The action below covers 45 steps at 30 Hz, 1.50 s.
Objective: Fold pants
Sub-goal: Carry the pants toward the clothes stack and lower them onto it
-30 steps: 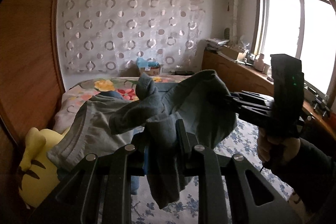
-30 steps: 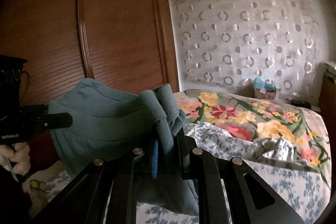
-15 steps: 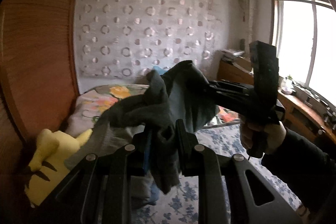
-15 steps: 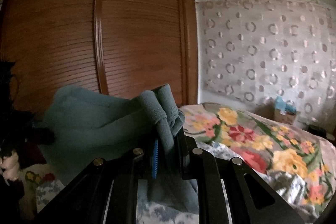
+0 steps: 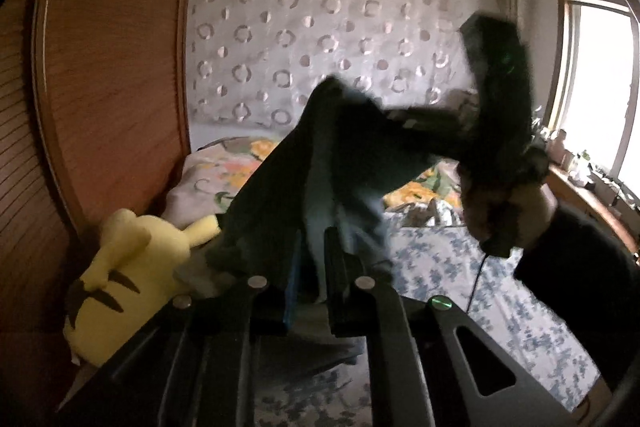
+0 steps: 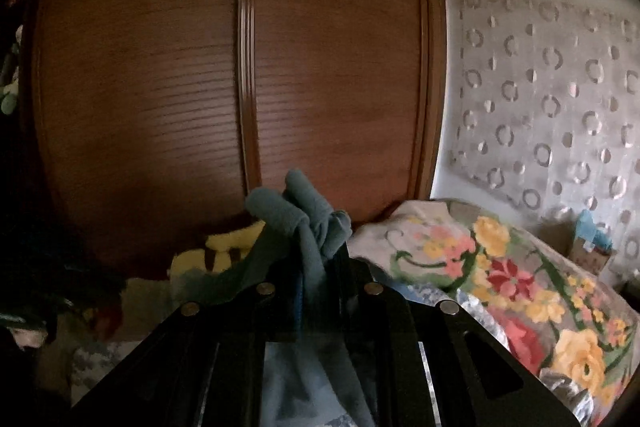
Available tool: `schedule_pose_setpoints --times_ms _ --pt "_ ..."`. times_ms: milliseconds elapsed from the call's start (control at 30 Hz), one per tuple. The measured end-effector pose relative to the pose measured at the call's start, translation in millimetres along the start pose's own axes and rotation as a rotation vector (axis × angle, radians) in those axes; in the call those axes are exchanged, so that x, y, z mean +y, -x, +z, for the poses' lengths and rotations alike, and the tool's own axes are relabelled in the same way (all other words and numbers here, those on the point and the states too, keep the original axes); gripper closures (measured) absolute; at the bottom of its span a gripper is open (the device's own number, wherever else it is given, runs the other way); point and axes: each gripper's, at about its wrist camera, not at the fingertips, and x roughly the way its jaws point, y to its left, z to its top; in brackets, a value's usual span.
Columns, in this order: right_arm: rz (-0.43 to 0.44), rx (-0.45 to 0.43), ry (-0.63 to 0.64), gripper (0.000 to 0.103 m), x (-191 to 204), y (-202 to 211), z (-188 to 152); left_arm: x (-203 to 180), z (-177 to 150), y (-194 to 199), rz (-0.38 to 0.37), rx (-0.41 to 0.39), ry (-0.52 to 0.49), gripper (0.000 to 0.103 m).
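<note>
above the blue-flowered bed sheet (image 5: 460, 267), beside the brown slatted wooden wardrobe (image 6: 240, 87), soft grey-blue fleece pants (image 5: 320, 167) hang bunched in the air. the left gripper (image 5: 312, 251) is closing, pinching the cloth; the right gripper (image 6: 318, 263) is clamped on another fold. a yellow plush toy (image 5: 124, 267) lies below.

The left gripper (image 5: 311, 247) is clamped on a fold of the dark blue-grey pants (image 5: 320, 155), held up above the bed (image 5: 500, 291). To the right of the pants, the blurred right gripper (image 5: 394, 121) holds another part of them, with a hand (image 5: 506, 209) underneath. A yellow plush toy (image 5: 128, 267) lies left of the pants, against the wooden wardrobe (image 5: 112, 87).
</note>
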Motion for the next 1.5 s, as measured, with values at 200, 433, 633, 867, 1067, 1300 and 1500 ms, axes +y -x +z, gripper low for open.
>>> schedule_pose_setpoints --times_ms 200,433,633,867,1067,1300,1500 --pt "-0.011 0.015 -0.001 0.091 10 7 -2 11 -5 -2 0.012 0.022 0.007 0.066" --pt "-0.028 0.022 0.043 0.091 49 19 1 17 -9 -4 -0.021 0.019 0.025 0.036" --pt "-0.055 0.046 0.037 0.091 50 16 2 15 -15 -41 -0.027 0.066 0.02 0.036" --pt "-0.05 0.036 0.021 0.091 55 15 3 18 -24 -76 -0.061 0.121 0.031 0.069" --pt "-0.033 0.003 0.022 0.091 57 30 4 21 -22 -52 -0.071 0.082 0.03 0.096" --pt "0.021 -0.071 0.074 0.091 85 71 27 12 -14 12 -0.085 -0.011 -0.001 0.096" --pt "0.076 -0.067 0.091 0.091 94 75 39 16 -13 46 -0.064 -0.035 -0.005 0.096"
